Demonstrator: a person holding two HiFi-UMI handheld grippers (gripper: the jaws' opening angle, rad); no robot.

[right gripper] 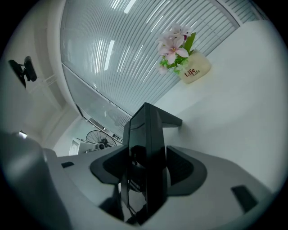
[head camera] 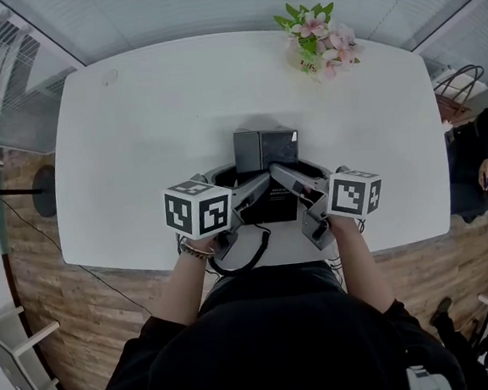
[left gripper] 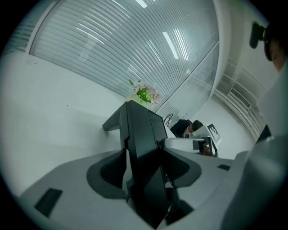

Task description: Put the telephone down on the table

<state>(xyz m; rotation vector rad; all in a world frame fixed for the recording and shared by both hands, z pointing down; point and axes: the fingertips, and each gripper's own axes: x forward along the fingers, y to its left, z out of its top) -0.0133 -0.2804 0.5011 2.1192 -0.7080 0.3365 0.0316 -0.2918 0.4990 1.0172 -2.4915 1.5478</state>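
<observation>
head view, telephone (head camera: 261, 151) on table (head camera: 139, 157)

Bright, even light, faint shadows on the white table (head camera: 129, 140); strong fisheye bending at edges, dark corners

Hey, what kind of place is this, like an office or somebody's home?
Most likely an office or meeting room. There's a large white table, a black desk telephone and long runs of slatted blinds behind the table. A pot of flowers is the only decoration.
</observation>
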